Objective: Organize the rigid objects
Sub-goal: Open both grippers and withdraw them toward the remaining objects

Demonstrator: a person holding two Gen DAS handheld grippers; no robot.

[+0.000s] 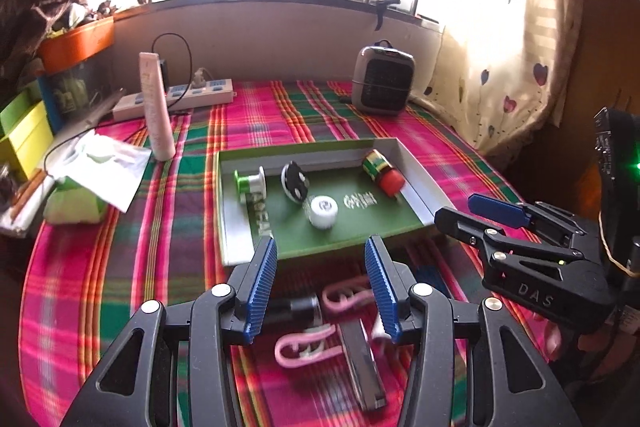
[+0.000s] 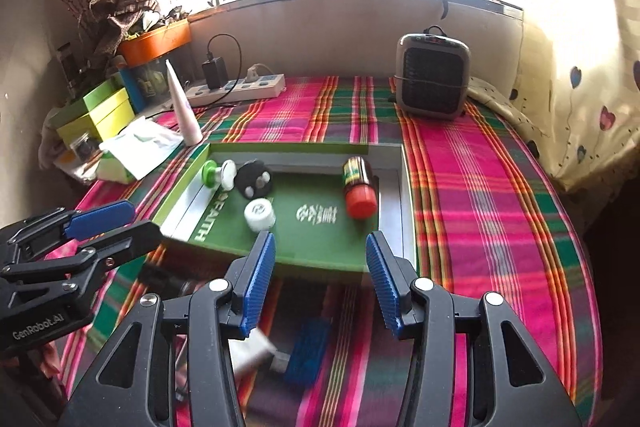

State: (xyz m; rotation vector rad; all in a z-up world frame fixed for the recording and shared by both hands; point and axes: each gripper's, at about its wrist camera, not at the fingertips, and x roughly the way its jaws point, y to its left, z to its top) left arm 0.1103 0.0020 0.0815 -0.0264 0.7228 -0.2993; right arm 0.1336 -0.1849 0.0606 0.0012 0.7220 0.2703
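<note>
While both hand-held grippers, left (image 1: 322, 291) and right (image 2: 320, 287), stand spread and empty, loose items lie lower centre before the tray (image 1: 234, 227): pink clips (image 1: 300, 349), light, springy, grip mid-body; dark bar (image 1: 362, 367), stiff, slick, grip across width.

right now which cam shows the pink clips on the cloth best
The left wrist view. Two pink clips lie on the plaid cloth between the open left gripper fingers, blurred but recognisable. The right wrist view shows no pink clip that I can make out, only blurred items below its gripper.
</note>
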